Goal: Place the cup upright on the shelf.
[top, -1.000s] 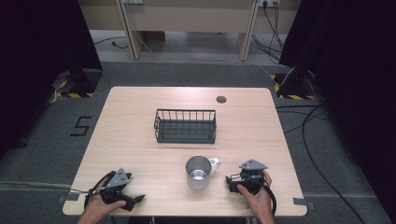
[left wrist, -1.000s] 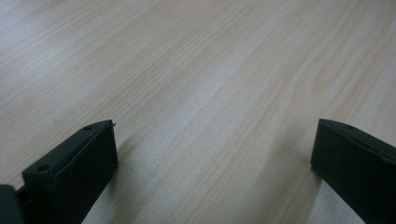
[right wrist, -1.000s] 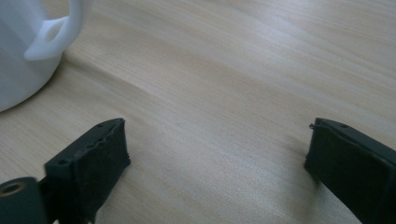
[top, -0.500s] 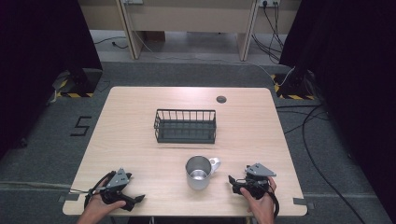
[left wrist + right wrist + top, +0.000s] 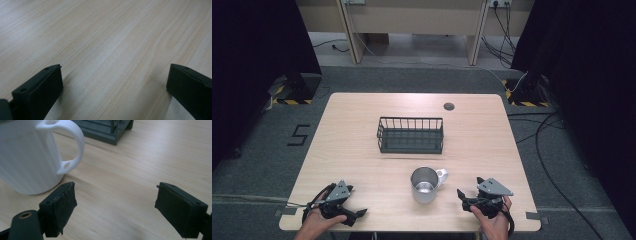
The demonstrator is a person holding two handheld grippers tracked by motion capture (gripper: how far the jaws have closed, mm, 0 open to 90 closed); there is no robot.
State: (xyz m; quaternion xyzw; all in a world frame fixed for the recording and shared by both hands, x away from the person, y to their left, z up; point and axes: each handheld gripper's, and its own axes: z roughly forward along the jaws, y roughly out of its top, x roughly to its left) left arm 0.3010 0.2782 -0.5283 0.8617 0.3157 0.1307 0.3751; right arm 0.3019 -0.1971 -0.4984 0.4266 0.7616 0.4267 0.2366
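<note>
mug [image 5: 426,185] upright on tabletop [image 5: 362,135], near front edge, handle toward right gripper | right gripper [image 5: 468,196] just beside mug, not touching, jaws spread, empty | left gripper [image 5: 354,215] at front-left corner, well apart from mug, jaws spread over bare wood | wire basket [image 5: 410,135] behind mug, mid-table

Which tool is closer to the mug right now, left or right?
Right. The right tool sits just to the right of the mug, on its handle side, jaws open. The left tool rests farther off, near the table's front left corner.
</note>
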